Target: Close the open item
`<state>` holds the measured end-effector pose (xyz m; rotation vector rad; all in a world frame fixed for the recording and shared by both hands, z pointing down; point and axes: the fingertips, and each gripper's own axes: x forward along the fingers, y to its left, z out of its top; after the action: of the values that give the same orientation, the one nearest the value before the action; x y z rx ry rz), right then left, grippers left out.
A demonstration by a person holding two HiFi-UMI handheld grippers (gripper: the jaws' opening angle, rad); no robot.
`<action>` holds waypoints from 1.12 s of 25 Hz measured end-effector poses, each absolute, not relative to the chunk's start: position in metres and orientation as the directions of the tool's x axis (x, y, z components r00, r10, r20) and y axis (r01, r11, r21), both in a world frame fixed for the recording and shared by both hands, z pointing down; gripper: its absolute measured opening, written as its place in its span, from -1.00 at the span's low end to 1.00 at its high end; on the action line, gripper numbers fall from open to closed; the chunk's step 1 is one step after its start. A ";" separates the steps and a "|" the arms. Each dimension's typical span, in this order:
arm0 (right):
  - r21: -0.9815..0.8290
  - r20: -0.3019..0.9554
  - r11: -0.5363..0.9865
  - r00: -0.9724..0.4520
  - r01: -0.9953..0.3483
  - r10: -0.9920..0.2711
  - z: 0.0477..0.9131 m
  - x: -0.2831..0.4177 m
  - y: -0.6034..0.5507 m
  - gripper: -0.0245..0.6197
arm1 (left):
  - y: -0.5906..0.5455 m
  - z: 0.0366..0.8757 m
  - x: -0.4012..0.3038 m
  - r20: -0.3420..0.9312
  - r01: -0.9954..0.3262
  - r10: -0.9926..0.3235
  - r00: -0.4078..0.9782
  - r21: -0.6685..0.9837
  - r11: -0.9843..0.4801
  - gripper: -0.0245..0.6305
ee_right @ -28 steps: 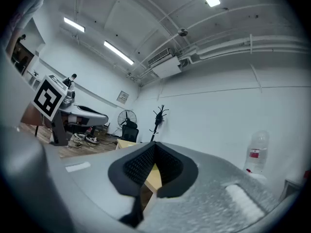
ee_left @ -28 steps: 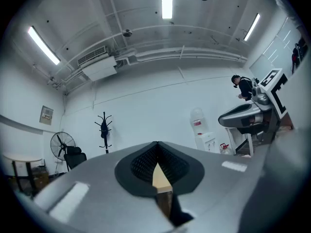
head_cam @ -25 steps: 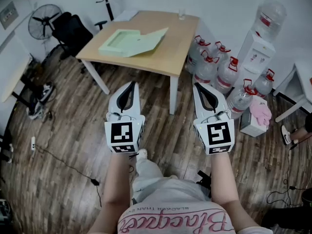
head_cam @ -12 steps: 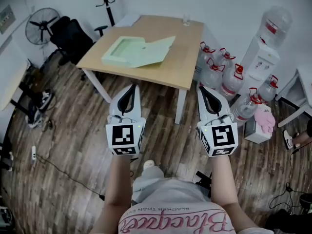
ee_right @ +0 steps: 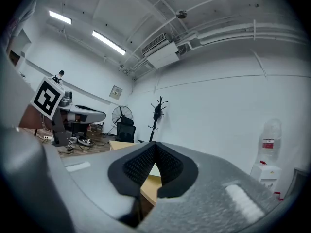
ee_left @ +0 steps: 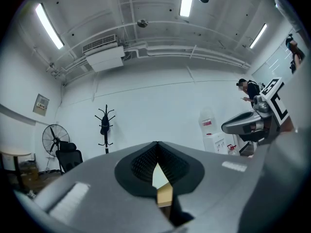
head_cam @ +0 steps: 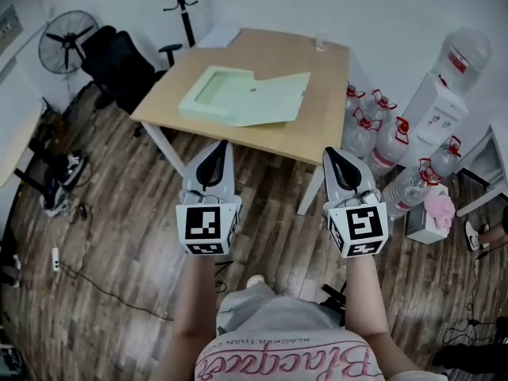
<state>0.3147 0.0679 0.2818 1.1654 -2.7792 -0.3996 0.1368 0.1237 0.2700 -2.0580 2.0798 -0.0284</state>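
Approach step. Left tool (head_cam: 221,144), right tool (head_cam: 332,152): both pressed together, empty, short of surface (head_cam: 270,54) near edge. Open green folder (head_cam: 242,98) untouched. Next: reach flap, fold it over.

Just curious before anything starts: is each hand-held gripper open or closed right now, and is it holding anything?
Left hand-held gripper: closed, holding nothing.
Right hand-held gripper: closed, holding nothing.
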 end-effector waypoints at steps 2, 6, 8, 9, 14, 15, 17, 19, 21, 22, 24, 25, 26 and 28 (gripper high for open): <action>0.276 -0.002 0.666 -0.694 -0.693 -0.720 0.284 0.297 0.061 -0.92 | 0.118 0.272 0.117 -0.140 -0.988 -0.990 0.006 -0.153 0.015 -0.88; 0.280 0.016 0.660 -0.684 -0.697 -0.729 0.292 0.269 0.055 -0.92 | 0.110 0.279 0.082 -0.136 -0.992 -0.991 0.000 -0.123 0.017 -0.88; 0.279 0.026 0.658 -0.679 -0.700 -0.734 0.296 0.258 0.053 -0.92 | 0.106 0.282 0.069 -0.132 -0.993 -0.991 0.001 -0.120 0.015 -0.88; 0.280 0.032 0.657 -0.677 -0.700 -0.735 0.298 0.254 0.051 -0.92 | 0.105 0.282 0.063 -0.130 -0.993 -0.991 0.002 -0.120 0.014 -0.88; 0.288 0.057 0.653 -0.668 -0.700 -0.742 0.304 0.239 0.041 -0.92 | 0.095 0.286 0.042 -0.127 -0.994 -0.992 0.002 -0.108 0.012 -0.88; 0.290 0.061 0.652 -0.667 -0.700 -0.743 0.305 0.237 0.039 -0.92 | 0.093 0.287 0.039 -0.125 -0.994 -0.992 0.002 -0.106 0.011 -0.88; 0.294 0.068 0.651 -0.664 -0.700 -0.745 0.306 0.235 0.034 -0.92 | 0.088 0.288 0.035 -0.122 -0.995 -0.992 0.002 -0.102 0.011 -0.88; 0.295 0.070 0.649 -0.661 -0.702 -0.747 0.305 0.233 0.027 -0.92 | 0.082 0.288 0.032 -0.117 -0.995 -0.993 0.004 -0.103 0.008 -0.88; 0.294 0.068 0.648 -0.661 -0.702 -0.747 0.304 0.231 0.021 -0.92 | 0.077 0.289 0.028 -0.112 -0.994 -0.994 0.001 -0.109 0.011 -0.88; 0.294 0.066 0.647 -0.660 -0.704 -0.748 0.304 0.229 0.017 -0.92 | 0.075 0.290 0.026 -0.111 -0.994 -0.994 -0.001 -0.109 0.014 -0.88; 0.292 0.059 0.643 -0.658 -0.708 -0.751 0.303 0.227 0.009 -0.92 | 0.069 0.290 0.021 -0.114 -0.995 -0.993 -0.001 -0.100 0.013 -0.88; 0.290 0.055 0.641 -0.656 -0.711 -0.753 0.302 0.226 0.005 -0.92 | 0.066 0.289 0.019 -0.117 -0.995 -0.993 0.000 -0.095 0.011 -0.88; 0.288 0.053 0.639 -0.654 -0.713 -0.755 0.303 0.225 0.001 -0.92 | 0.062 0.289 0.017 -0.118 -0.996 -0.993 0.000 -0.094 0.011 -0.88; 0.286 0.054 0.635 -0.649 -0.718 -0.759 0.305 0.224 -0.009 -0.92 | 0.053 0.290 0.013 -0.117 -0.995 -0.993 -0.003 -0.095 0.014 -0.88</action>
<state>0.2242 -0.0086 0.3053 1.2233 -2.6849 -0.3585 0.0133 0.0529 0.2903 -2.1063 2.1239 0.0224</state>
